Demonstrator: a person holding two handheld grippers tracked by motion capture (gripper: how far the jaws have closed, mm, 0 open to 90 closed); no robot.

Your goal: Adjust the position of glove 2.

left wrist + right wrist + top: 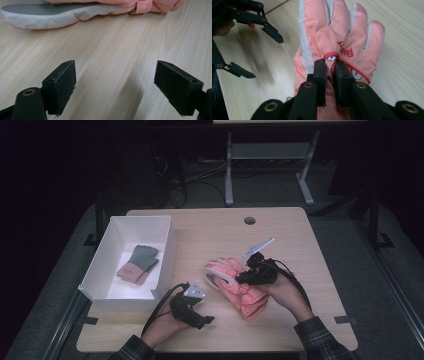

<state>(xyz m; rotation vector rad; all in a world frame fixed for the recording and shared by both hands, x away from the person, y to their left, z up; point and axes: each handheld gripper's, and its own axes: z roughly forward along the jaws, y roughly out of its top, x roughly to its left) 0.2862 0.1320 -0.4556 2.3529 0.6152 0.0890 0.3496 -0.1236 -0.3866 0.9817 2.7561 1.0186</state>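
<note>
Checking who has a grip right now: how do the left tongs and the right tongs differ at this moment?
The left tongs stand wide open over bare table, touching nothing; the right tongs are pinched shut on the pink glove. The left tongs sit short of the glove; the right tongs sit on it. Both have black jaws.

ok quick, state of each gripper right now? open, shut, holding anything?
Left gripper: open, nothing between its jaws, above bare table.
Right gripper: shut on the pink glove, pinching its fabric.
</note>
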